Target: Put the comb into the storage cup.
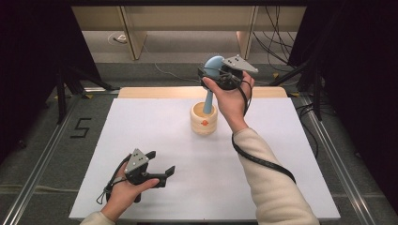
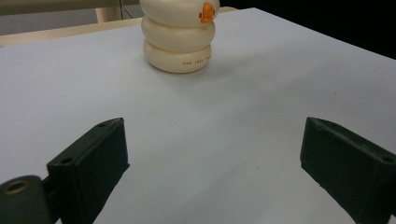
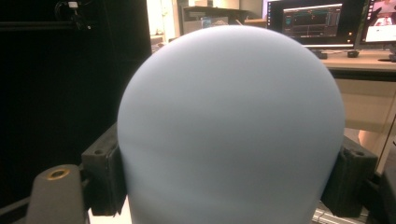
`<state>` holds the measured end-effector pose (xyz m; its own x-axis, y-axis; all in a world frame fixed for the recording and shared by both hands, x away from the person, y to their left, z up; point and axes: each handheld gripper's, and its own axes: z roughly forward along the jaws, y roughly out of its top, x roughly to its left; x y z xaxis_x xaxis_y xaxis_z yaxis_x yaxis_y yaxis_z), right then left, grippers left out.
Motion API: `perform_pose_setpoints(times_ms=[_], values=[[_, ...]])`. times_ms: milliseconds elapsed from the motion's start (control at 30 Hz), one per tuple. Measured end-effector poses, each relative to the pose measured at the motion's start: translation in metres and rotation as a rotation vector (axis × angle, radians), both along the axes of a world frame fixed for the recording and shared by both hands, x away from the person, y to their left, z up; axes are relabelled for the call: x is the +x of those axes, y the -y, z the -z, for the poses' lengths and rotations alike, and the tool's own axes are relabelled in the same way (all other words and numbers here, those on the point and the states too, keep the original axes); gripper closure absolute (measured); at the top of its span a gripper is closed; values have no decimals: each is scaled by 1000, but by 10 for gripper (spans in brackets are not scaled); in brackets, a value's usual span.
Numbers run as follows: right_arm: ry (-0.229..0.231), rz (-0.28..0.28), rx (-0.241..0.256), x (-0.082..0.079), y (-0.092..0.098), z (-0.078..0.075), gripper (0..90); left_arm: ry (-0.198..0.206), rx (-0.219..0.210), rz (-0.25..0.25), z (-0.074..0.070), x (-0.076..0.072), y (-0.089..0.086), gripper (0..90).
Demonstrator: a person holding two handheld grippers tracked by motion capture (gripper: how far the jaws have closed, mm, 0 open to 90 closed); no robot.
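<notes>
The big white table (image 1: 263,187) is flat and smooth. Near its far edge sits a round cream cup (image 1: 203,123) like three stacked rings. The right gripper (image 1: 220,75), up above the cup, squeezes the smooth blue tool (image 1: 212,65) by its round head, maybe to lift it out. The left gripper (image 1: 159,171), well in front of the cup, waits wide open, holding nothing.

A cream holder (image 1: 203,121), built like three stacked rings with a small orange mark on its front and tiny lettering on the lowest ring, stands upright on the white bench (image 1: 263,187), toward its far middle. A pale blue tool (image 1: 210,79) with a rounded head stands with its handle inside the holder, head up.
</notes>
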<state>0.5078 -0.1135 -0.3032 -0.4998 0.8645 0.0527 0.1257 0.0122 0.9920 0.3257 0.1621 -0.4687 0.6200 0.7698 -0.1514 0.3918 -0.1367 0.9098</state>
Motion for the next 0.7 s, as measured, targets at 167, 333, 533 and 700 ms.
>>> perform_pose_setpoints(times_ms=[167, 333, 533, 700], values=[[10, 5, 1, 1, -2, 2, 201, -1, -2, 0, 0, 0, 0, 70], [14, 11, -2, 2, -3, 6, 201, -3, -3, -2, 0, 0, 0, 73], [28, 17, -3, 3, -4, 13, 201, -3, -4, -1, 0, 0, 0, 74], [28, 18, -7, 4, -5, 18, 201, -3, -3, -1, 0, 0, 0, 75]])
